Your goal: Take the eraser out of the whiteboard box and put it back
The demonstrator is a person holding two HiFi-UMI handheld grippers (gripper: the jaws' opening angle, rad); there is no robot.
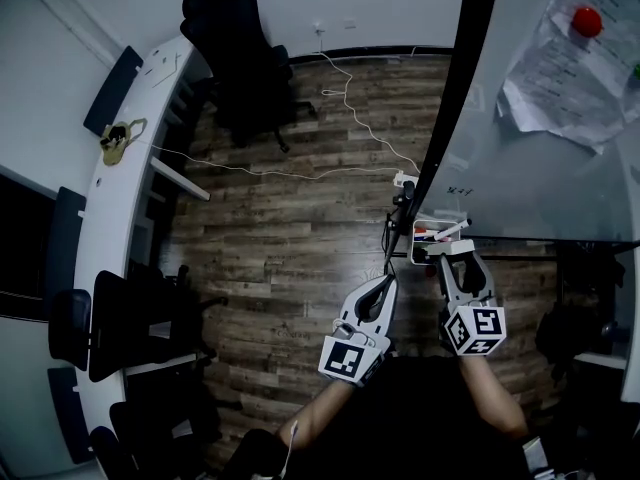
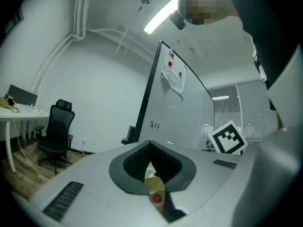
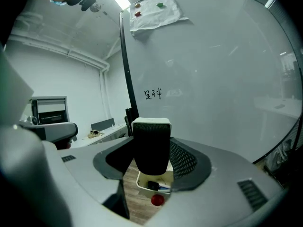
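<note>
Right tool (image 3: pixel 151 157) clamps the eraser (image 3: pixel 151 136) above the box (image 3: pixel 144 184); left tool (image 2: pixel 150 143) is closed on nothing. Eraser looks light, felt soft, so grip its stiff sides

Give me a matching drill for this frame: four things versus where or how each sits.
Things:
1. eraser
2. whiteboard box
3. left tongs
4. red magnet

States:
A. on the paper up on the whiteboard
B. closed, nothing between them
C. gripped in the right tongs
D. under the eraser, markers inside

Pairs: 1-C, 2-D, 3-B, 4-A
</note>
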